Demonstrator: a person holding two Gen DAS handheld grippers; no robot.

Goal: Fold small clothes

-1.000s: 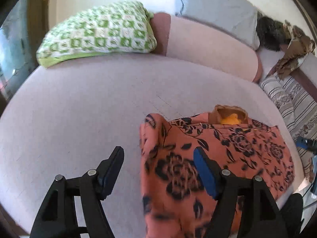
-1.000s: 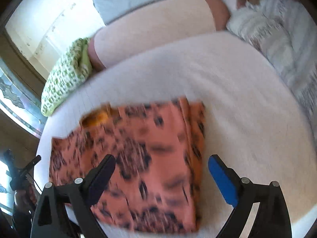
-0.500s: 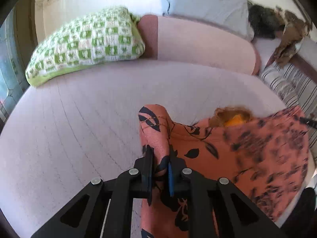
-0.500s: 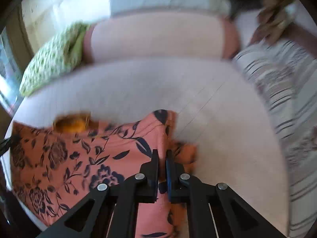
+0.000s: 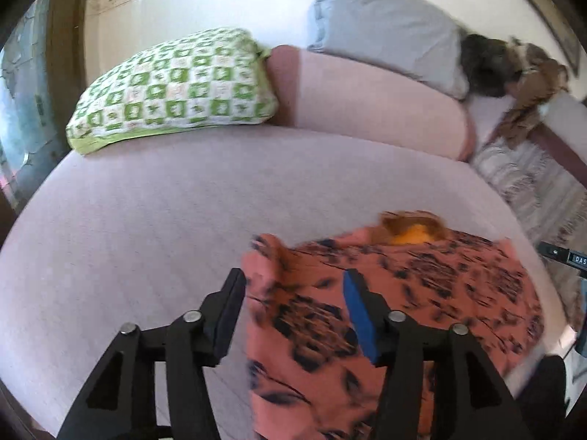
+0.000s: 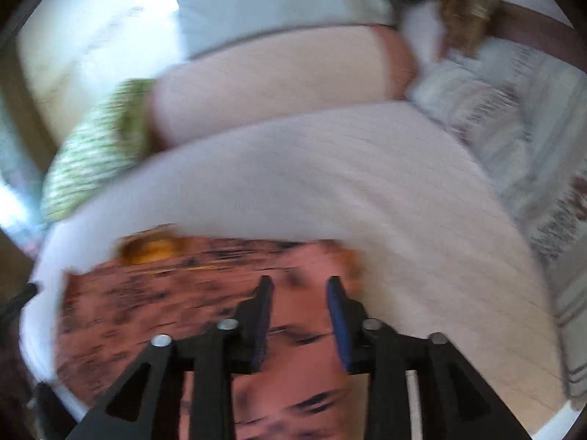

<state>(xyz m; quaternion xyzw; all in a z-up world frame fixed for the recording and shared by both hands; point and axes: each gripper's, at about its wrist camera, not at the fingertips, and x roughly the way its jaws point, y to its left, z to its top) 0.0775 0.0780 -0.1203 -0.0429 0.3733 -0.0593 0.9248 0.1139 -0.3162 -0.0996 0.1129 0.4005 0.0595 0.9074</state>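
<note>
Left wrist view, left to right: green-and-white checked pillow [image 5: 172, 88] at the head of the pale pink bedcover [image 5: 146, 212]; pink bolster [image 5: 370, 110] beside it; grey pillow [image 5: 385, 25] behind the bolster; dark and brown bundle [image 5: 513, 69] far right, above a striped blanket [image 5: 532, 183].

Left gripper [image 5: 293, 293]: 2 fingers spread wide, nothing between the pads. The black finger sits over bare bedcover, the blue-padded finger over cloth.

Garment [image 5: 422, 293]: orange with black floral print, lying flat on the bedcover toward its near right edge; a yellow-lined neck opening [image 5: 411, 233] shows at its far edge. Only this view shows the print and the checks sharply.

Right wrist view, heavily blurred: the same pillow [image 6: 95, 150] appears as a green smear at left, the bolster [image 6: 279, 77] at centre, the blanket [image 6: 513, 128] at right. Only this view shows the garment's [image 6: 165, 311] right edge against the bedcover [image 6: 403, 201].

Right gripper [image 6: 299, 286]: 2 fingers parted by a narrow gap, over the garment's right part; holding nothing.
</note>
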